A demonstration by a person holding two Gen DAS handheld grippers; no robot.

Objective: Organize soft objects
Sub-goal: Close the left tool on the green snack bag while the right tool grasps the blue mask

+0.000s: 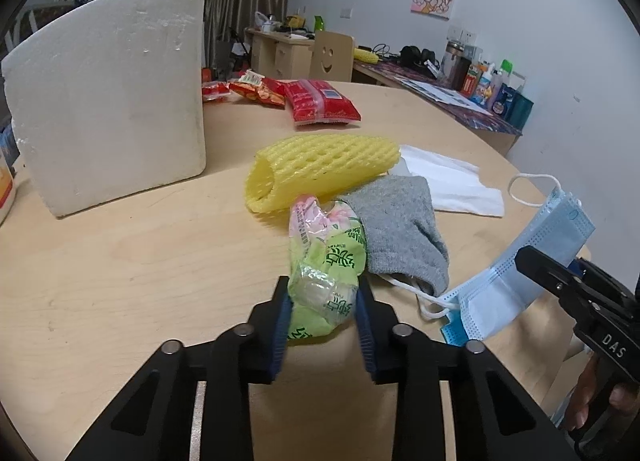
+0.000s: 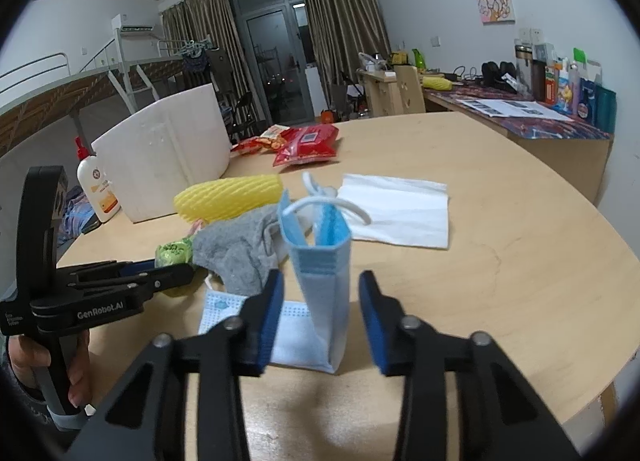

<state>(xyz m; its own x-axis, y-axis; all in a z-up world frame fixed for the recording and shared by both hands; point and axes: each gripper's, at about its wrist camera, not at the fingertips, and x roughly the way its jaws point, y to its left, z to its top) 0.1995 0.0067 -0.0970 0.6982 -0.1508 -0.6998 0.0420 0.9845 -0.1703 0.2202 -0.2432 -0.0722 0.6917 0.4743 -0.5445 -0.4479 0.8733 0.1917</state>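
Note:
A green tissue packet (image 1: 326, 261) lies on the round wooden table (image 1: 140, 269), and my left gripper (image 1: 324, 321) is shut on its near end, both blue pads pressing its sides. Against it lie a grey sock (image 1: 400, 229) and a yellow foam net sleeve (image 1: 320, 165). A folded blue face mask (image 2: 324, 273) stands upright between the fingers of my right gripper (image 2: 322, 317), with a gap on each side, so that gripper is open. A second mask (image 2: 228, 309) lies flat under it. A white napkin (image 2: 400, 209) lies behind.
A white foam box (image 1: 108, 93) stands at the back left with a lotion bottle (image 2: 98, 189) beside it. Red snack packets (image 1: 320, 101) lie at the far side. The table edge curves close on the right (image 2: 580, 361). A cluttered desk (image 2: 540, 117) stands beyond.

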